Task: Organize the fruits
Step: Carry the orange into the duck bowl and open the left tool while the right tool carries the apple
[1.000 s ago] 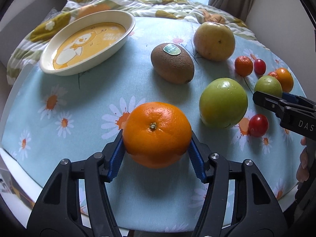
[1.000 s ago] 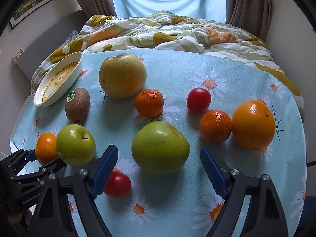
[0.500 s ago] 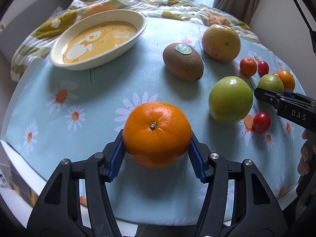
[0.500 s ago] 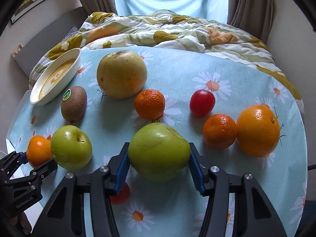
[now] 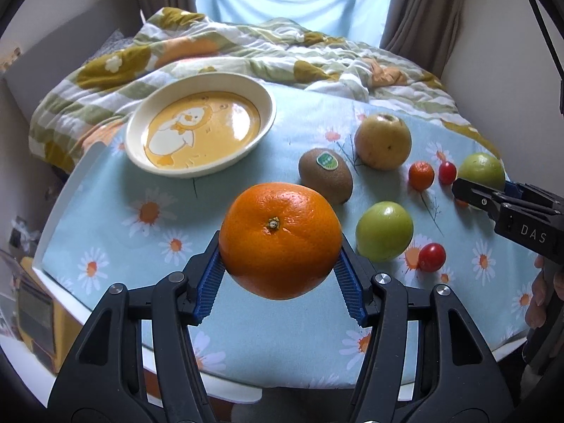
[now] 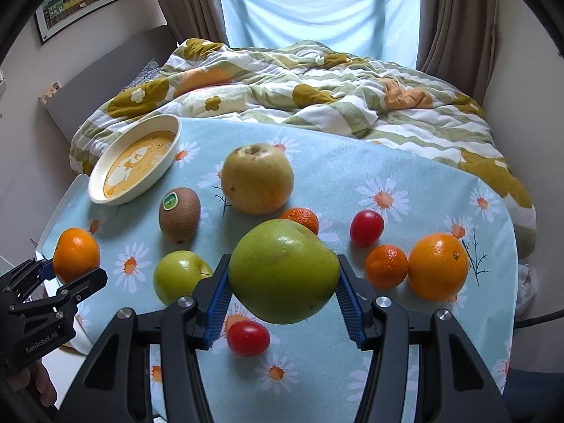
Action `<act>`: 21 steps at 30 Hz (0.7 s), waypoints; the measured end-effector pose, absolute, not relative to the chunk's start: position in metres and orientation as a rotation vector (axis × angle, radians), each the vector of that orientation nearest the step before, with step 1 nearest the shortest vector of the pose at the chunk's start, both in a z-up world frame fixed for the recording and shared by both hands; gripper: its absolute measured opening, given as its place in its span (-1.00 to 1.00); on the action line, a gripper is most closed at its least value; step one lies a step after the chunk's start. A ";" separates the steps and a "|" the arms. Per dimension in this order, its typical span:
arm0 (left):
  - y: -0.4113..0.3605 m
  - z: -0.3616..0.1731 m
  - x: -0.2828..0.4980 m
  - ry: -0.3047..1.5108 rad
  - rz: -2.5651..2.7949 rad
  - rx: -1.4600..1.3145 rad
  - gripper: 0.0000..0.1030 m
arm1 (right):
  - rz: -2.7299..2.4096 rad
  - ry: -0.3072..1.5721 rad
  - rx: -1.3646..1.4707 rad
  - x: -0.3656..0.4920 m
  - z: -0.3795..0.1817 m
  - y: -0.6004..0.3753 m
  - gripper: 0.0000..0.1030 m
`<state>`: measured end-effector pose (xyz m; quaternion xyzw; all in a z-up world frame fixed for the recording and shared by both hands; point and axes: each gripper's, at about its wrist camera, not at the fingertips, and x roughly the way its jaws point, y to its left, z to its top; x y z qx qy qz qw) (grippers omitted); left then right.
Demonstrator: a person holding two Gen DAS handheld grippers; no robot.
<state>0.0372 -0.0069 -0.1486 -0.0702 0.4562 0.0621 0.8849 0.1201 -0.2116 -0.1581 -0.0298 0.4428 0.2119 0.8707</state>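
Left hand-held gripper (image 5: 280,278) clamps big round orange (image 5: 280,239); right hand-held gripper (image 6: 283,294) just closed, clamps large green apple (image 6: 283,269); oval duck-print dish (image 5: 141,130) at 11 o'clock.

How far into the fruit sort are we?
Done: nothing; the dish is bare. In hand: left gripper clamps an orange, right gripper clamps a green apple, both off the cloth. Left on the table: kiwi, pear, second apple, another orange, two mandarins, two tomatoes.
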 end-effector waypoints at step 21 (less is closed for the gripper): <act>0.125 -0.106 0.125 0.915 -0.015 -0.046 0.25 | 0.376 0.867 0.000 0.147 -0.098 -0.091 -0.01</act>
